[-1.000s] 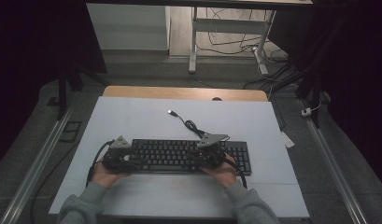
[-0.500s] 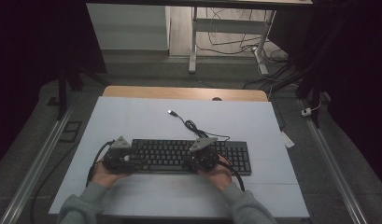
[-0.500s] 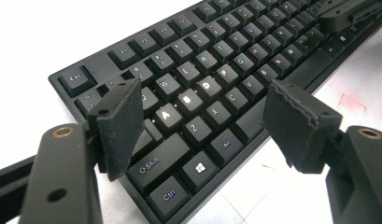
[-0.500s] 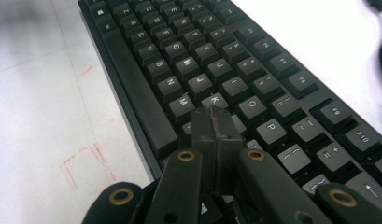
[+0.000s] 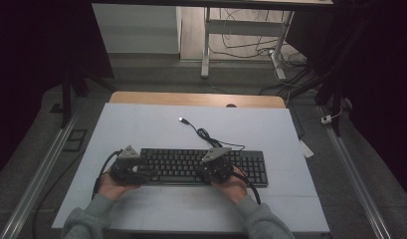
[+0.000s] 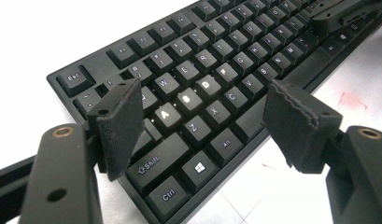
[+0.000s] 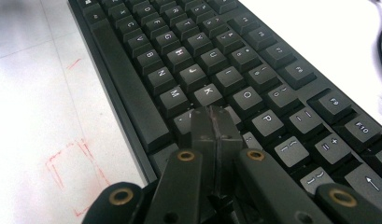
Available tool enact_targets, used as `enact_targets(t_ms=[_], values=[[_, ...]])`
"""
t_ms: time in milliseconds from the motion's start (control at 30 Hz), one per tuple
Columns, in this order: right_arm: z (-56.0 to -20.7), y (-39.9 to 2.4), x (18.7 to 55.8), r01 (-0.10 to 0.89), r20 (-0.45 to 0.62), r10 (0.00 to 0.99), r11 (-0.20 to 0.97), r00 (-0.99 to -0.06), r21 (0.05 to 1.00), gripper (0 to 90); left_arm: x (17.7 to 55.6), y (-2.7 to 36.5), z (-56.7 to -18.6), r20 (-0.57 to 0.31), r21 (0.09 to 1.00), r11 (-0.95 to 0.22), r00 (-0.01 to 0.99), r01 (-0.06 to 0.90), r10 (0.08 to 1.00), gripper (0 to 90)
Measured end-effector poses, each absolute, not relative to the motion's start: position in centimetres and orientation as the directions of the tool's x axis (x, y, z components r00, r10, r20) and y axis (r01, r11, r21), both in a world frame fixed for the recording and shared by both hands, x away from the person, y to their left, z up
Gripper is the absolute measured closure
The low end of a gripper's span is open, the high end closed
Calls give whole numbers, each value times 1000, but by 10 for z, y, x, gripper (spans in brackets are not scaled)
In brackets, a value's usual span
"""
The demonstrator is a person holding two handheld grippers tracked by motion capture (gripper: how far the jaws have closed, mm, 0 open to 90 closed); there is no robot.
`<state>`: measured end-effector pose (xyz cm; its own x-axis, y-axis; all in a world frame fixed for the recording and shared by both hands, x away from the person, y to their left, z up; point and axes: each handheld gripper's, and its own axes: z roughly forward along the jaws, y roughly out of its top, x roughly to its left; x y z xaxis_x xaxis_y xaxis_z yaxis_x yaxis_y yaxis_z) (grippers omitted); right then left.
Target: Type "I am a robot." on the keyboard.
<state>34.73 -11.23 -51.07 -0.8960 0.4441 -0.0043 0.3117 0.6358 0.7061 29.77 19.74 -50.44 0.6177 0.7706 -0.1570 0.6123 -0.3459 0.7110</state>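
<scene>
**Grippers at the keyboard**

The right gripper (image 7: 215, 122) is closed, pads pressed together, its tip set on the keys near K. The left gripper (image 6: 205, 119) is held wide apart above the keyboard's (image 5: 201, 164) left end. The keyboard lies on the white table (image 5: 141, 124).

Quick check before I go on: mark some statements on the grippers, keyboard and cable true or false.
1. The right gripper is shut, tips over the keyboard. True.
2. The left gripper is shut. False: its jaws stand open above the keys.
3. The keyboard's cable is plugged in. False: its plug lies loose on the table.
4. A, S and D are lit. True.
</scene>
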Motion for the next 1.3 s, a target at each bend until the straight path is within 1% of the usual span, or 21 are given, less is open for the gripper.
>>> enact_targets(t_ms=[100, 233, 500, 900, 933, 1033, 1167, 1300], values=[[-513, -111, 347, 312, -15, 446, 648, -895, 695, 898, 298, 197, -505, -155, 709, -350, 619, 612, 770, 292], [-512, -113, 346, 303, -22, 449, 637, -893, 709, 898, 298, 197, -505, -154, 708, -351, 620, 613, 769, 291], [-502, -127, 348, 303, -6, 476, 569, -879, 764, 898, 298, 197, -505, -154, 706, -352, 618, 615, 771, 291], [-493, -153, 348, 319, -13, 537, 520, -844, 792, 886, 297, 196, -505, -146, 705, -359, 621, 611, 770, 291], [-493, -155, 348, 322, -17, 544, 521, -839, 790, 867, 297, 196, -505, -147, 706, -359, 621, 611, 770, 291], [-492, -162, 347, 329, -10, 554, 509, -833, 796, 768, 297, 197, -505, -146, 707, -357, 619, 611, 771, 291], [-490, -174, 344, 331, -16, 575, 493, -818, 804, 604, 296, 197, -505, -146, 707, -355, 617, 612, 773, 291], [-489, -188, 341, 333, -27, 593, 489, -805, 806, 502, 295, 196, -505, -144, 707, -359, 621, 609, 771, 290]])
